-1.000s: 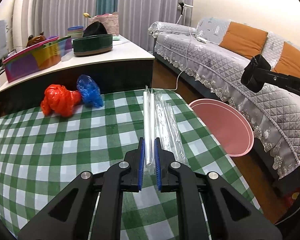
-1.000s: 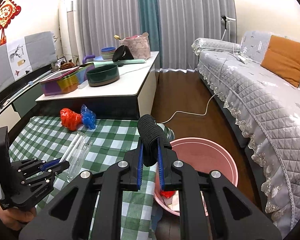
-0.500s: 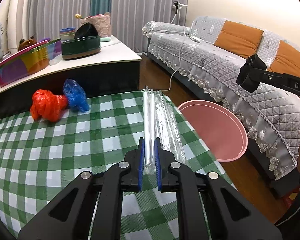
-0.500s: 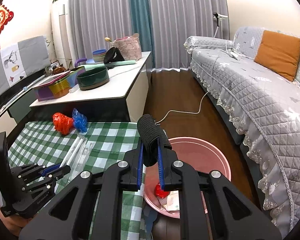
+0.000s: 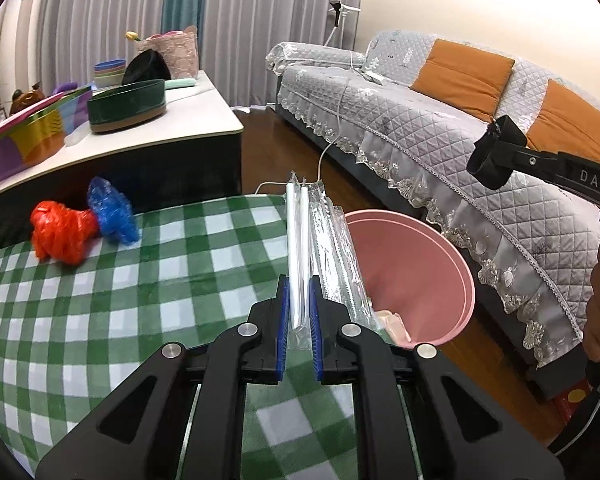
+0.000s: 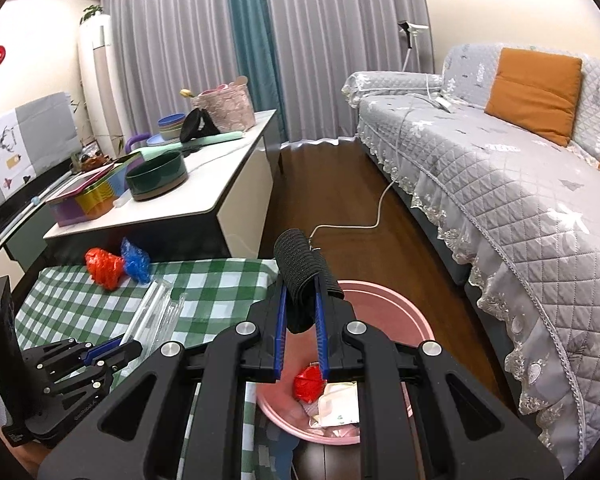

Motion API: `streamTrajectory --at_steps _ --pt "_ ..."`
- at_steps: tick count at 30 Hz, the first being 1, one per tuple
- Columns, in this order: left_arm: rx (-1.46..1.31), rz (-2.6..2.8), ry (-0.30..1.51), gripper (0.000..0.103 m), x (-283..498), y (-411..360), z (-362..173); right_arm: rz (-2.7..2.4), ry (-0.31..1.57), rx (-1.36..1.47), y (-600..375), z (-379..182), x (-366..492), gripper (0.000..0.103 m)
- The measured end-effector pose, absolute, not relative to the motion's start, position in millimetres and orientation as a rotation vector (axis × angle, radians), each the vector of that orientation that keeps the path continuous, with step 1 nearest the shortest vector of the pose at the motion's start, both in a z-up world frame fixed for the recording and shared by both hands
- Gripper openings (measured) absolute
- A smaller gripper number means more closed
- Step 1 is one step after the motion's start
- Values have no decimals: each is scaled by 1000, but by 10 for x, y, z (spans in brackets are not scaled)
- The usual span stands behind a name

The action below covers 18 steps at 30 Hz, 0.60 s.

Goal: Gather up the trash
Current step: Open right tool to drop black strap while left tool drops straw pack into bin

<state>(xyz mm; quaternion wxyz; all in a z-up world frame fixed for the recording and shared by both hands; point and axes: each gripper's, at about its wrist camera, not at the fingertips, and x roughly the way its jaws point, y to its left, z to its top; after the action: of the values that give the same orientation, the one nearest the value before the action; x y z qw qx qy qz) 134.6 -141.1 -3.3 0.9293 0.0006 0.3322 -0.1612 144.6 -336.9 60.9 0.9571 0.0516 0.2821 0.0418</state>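
Observation:
My left gripper (image 5: pixel 299 312) is shut on a clear plastic pack of white straws (image 5: pixel 300 248), held above the green checked table (image 5: pixel 140 300), its far end reaching toward the pink bin (image 5: pixel 412 264). My right gripper (image 6: pixel 301 312) is shut on a black rolled strap (image 6: pixel 302 264) and holds it over the pink bin (image 6: pixel 392 308), which has red and white trash inside. A red bag (image 5: pixel 60 232) and a blue bag (image 5: pixel 114 212) lie crumpled at the table's far left. The left gripper (image 6: pixel 112 350) with the straws (image 6: pixel 156 312) also shows in the right wrist view.
A white side table (image 6: pixel 204 196) behind carries a dark green bowl (image 6: pixel 156 176), a coloured box and a basket. A grey sofa (image 6: pixel 500 168) with orange cushions runs along the right. A white cable (image 6: pixel 376 216) lies on the wooden floor.
My left gripper has carried the straw pack to the right, closer to the pink bin. My right gripper with the black strap has moved further over the bin.

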Motion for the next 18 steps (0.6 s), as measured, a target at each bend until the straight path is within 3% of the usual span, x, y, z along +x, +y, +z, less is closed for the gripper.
streamTrajectory --at_steps 18 --pt "23 -419 708 10 1907 -2232 -155 20 589 153 -3740 538 1722 13"
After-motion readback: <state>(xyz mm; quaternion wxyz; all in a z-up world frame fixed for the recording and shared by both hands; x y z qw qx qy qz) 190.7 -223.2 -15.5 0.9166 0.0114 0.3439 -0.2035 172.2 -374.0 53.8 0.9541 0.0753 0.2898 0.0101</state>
